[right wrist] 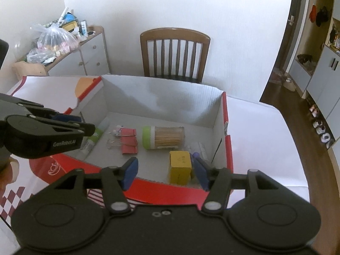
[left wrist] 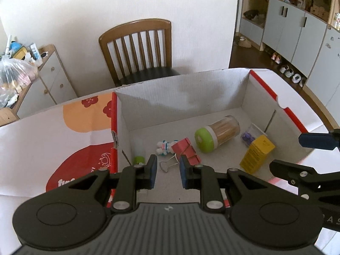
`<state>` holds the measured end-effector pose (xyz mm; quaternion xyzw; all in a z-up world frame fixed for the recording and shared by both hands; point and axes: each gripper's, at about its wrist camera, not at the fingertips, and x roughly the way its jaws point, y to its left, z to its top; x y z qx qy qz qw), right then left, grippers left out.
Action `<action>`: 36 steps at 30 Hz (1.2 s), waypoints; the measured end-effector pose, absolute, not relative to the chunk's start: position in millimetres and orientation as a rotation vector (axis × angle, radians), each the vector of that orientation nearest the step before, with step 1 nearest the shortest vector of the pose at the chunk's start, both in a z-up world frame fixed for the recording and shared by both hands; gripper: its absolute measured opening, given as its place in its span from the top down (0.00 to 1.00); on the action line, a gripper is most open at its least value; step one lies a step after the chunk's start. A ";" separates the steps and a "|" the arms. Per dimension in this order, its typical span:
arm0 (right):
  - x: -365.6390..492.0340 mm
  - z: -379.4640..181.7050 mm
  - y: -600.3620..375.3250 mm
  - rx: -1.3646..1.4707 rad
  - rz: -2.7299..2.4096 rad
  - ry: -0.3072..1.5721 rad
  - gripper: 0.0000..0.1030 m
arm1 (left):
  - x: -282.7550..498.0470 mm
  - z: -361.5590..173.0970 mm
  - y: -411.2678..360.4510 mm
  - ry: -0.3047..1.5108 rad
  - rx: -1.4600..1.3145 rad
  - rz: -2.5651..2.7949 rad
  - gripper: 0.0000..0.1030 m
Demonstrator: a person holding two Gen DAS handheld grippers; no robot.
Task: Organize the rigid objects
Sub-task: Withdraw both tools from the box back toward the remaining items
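The small rigid things lie gathered on the floor of the open cardboard box (right wrist: pixel 218 110) on the tabletop (right wrist: pixel 265 144), presumably so they stay contained. The right gripper (right wrist: pixel 165 172) hovers above the yellow carton (right wrist: pixel 179 162), jaws well apart and holding nothing. The left gripper (left wrist: pixel 167 171) has its jaws nearly shut, empty, above the red binder clips (left wrist: pixel 187 150). Only the left wrist view shows the small figurine (left wrist: pixel 165 147) clearly; the right shows the toothpick jar (right wrist: pixel 163 137) side-on.
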<state>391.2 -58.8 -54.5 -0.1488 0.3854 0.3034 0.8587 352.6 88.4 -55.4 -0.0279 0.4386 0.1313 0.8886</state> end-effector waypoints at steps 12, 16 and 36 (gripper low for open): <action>349.4 -32.8 -74.0 -0.288 0.665 0.757 0.34 | 305.2 -32.0 78.5 0.849 -0.060 0.240 0.79; 334.3 -28.7 -81.5 -0.289 0.671 0.740 0.33 | 287.6 -26.4 75.7 0.835 -0.061 0.228 0.79; 270.9 -39.7 -146.9 -0.242 0.644 0.724 0.17 | 206.7 -38.2 52.7 0.815 -0.082 0.153 0.79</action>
